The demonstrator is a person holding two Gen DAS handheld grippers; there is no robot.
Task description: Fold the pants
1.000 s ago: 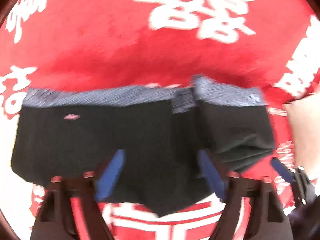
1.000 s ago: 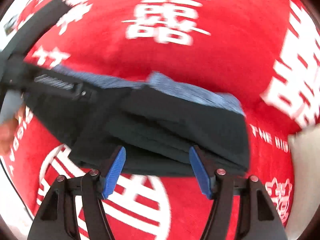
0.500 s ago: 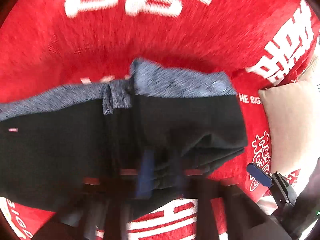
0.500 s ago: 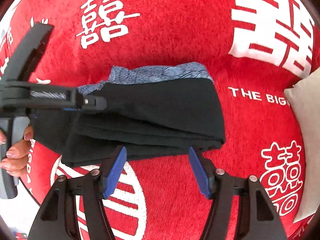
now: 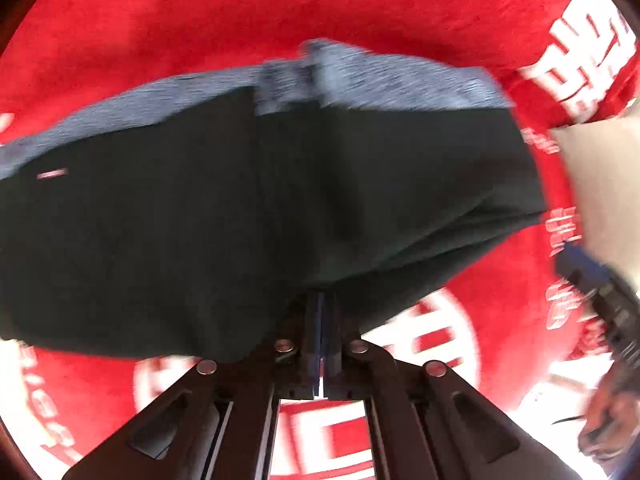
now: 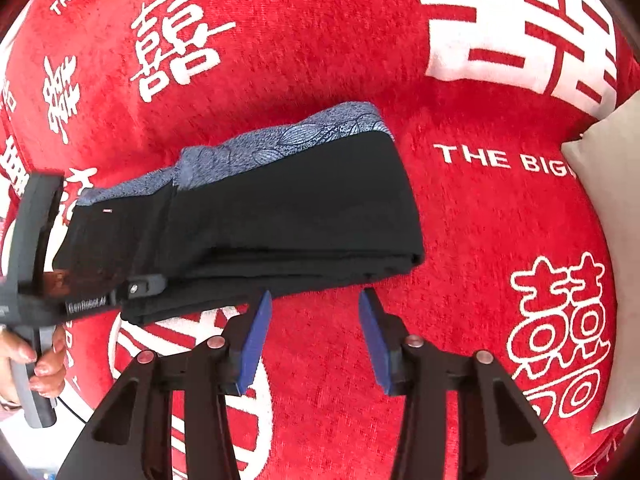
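Observation:
The black pants [image 6: 288,216] with a blue-grey patterned waistband [image 6: 280,140] lie folded on the red blanket [image 6: 320,40]. In the left wrist view the pants [image 5: 240,208] fill the middle. My left gripper [image 5: 322,304] is shut on the near edge of the pants; the cloth hides its fingertips. It also shows in the right wrist view [image 6: 136,286] at the pants' left end, held by a hand. My right gripper [image 6: 314,316] is open and empty, just in front of the pants' near folded edge, apart from it.
The red blanket with white characters covers the whole surface. A beige pillow [image 6: 608,240] lies at the right edge, also in the left wrist view [image 5: 600,184]. The right gripper's blue pad [image 5: 580,264] shows at the right of the left wrist view.
My left gripper has closed on the pants' near edge and moved in. My right gripper has pulled back from the pants, staying open.

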